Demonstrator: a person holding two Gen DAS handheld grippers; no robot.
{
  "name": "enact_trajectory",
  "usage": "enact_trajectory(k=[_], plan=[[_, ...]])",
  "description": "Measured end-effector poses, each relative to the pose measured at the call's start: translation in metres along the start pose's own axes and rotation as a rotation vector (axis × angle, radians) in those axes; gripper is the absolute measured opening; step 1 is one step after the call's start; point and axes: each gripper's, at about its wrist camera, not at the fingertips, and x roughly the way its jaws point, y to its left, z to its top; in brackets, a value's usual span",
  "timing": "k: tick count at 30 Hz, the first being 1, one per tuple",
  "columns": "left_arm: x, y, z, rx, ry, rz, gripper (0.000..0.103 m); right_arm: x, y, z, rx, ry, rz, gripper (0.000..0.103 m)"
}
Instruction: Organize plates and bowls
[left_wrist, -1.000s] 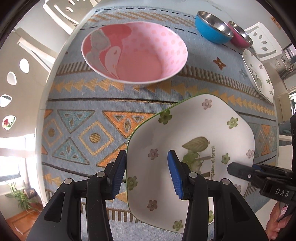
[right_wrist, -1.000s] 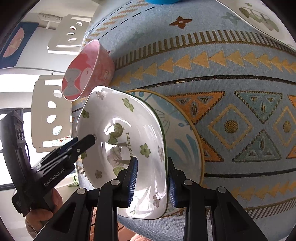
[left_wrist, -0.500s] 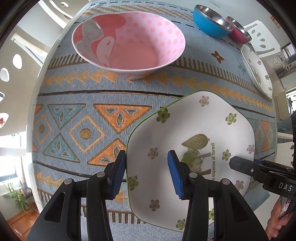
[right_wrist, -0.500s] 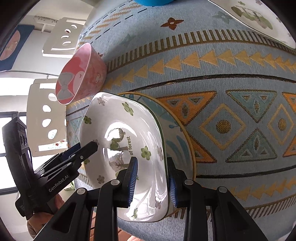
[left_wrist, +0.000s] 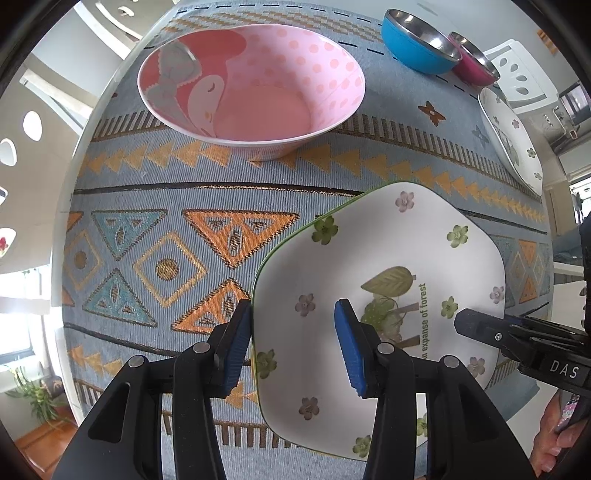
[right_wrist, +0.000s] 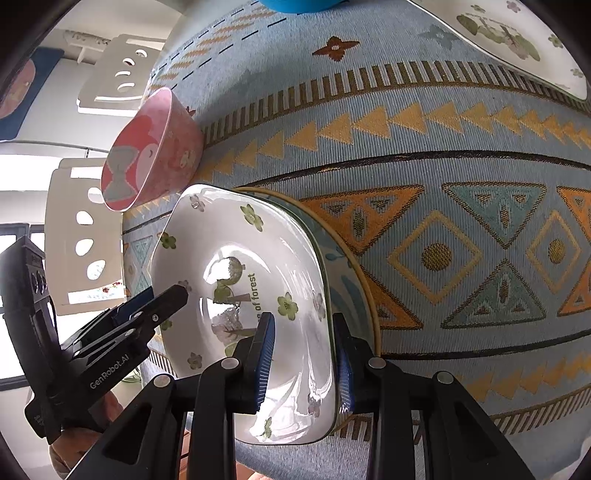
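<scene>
A white square dish with green flowers (left_wrist: 388, 240) (right_wrist: 236, 229) is held from both sides. My left gripper (left_wrist: 291, 347) points down and is shut on the dish's left rim, one pad outside and one inside. My right gripper (right_wrist: 303, 358) is shut on the opposite rim. Each gripper shows in the other's view: the right gripper (left_wrist: 480, 326) at the lower right, the left gripper (right_wrist: 162, 299) at the left. Under the dish lies a blue-patterned plate (right_wrist: 354, 280) with a yellow rim, hidden in the left wrist view. I cannot tell if they touch.
A pink cartoon bowl (left_wrist: 258, 110) (right_wrist: 147, 162) stands beyond the dish near the table's left edge. A blue steel bowl (left_wrist: 417, 40), a magenta one (left_wrist: 476, 59) and a second floral plate (left_wrist: 513, 140) (right_wrist: 498, 37) sit at the far right. White chairs (right_wrist: 85, 236) flank the patterned tablecloth (left_wrist: 166, 206).
Both grips stay on the white dish. The views shift only slightly, and a little less of the blue plate shows beside the dish.
</scene>
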Motion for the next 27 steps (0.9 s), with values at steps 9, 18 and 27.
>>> enact_trajectory(k=[9, 18, 27], plan=[[0.001, -0.004, 0.001, 0.002, 0.001, -0.004, 0.042, 0.006, 0.011, -0.004, -0.026, 0.027, -0.058, 0.031], [0.001, -0.005, -0.002, 0.018, 0.000, -0.001, 0.042, -0.004, -0.002, 0.000, 0.016, 0.014, -0.017, 0.031], [0.006, -0.023, 0.000, 0.033, 0.019, 0.075, 0.047, -0.001, 0.013, 0.003, -0.032, 0.022, -0.099, 0.031]])
